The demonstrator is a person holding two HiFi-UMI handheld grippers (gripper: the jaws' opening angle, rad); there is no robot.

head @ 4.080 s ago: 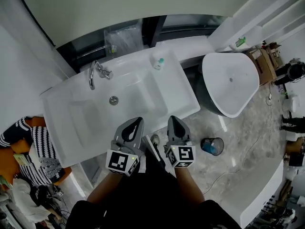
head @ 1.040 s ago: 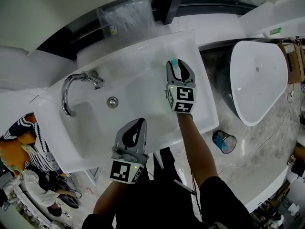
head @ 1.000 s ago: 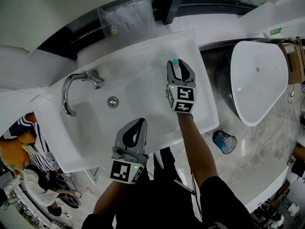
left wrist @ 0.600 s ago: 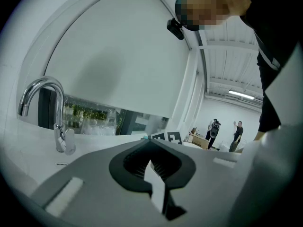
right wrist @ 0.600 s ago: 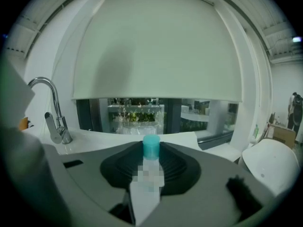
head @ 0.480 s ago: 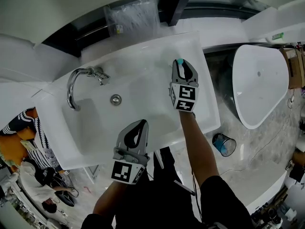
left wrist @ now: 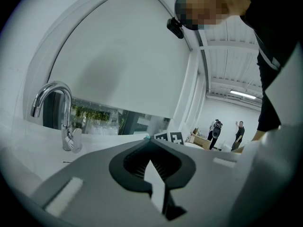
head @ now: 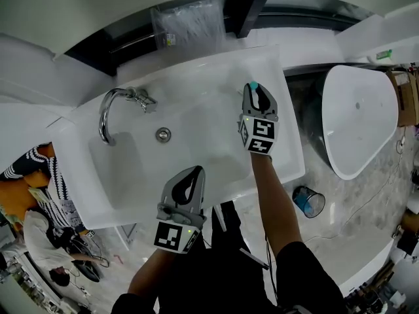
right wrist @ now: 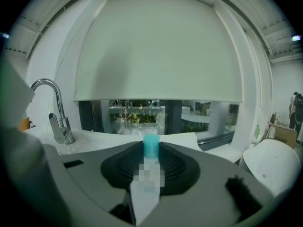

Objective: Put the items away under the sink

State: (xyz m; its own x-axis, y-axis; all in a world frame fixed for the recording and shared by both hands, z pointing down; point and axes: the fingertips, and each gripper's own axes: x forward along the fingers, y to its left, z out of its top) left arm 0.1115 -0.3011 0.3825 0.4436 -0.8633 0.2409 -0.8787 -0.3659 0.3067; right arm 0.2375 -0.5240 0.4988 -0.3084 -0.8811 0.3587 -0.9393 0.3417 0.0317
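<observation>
A small white bottle with a teal cap [head: 253,86] stands at the back right of the white sink top [head: 288,150]. My right gripper [head: 255,90] reaches over the sink to it. Its jaws have just been closing, and the bottle [right wrist: 151,176] now sits between the pads with its cap poking out past the tips of the gripper [right wrist: 151,144]. My left gripper [head: 195,171] hovers at the sink's front edge. In the left gripper view that gripper [left wrist: 147,139] has its tips together and nothing in it.
A chrome faucet [head: 115,112] stands at the basin's back left, with the drain [head: 163,134] beside it. A clear plastic bag [head: 190,19] lies behind the sink. A white tub [head: 360,120] and a small bin [head: 309,201] are on the right. Seated people [head: 33,182] are at the left.
Since the oldest frame my right gripper has reached from the sink's front to the bottle at the back right. Over the last second both grippers stay about where they were.
</observation>
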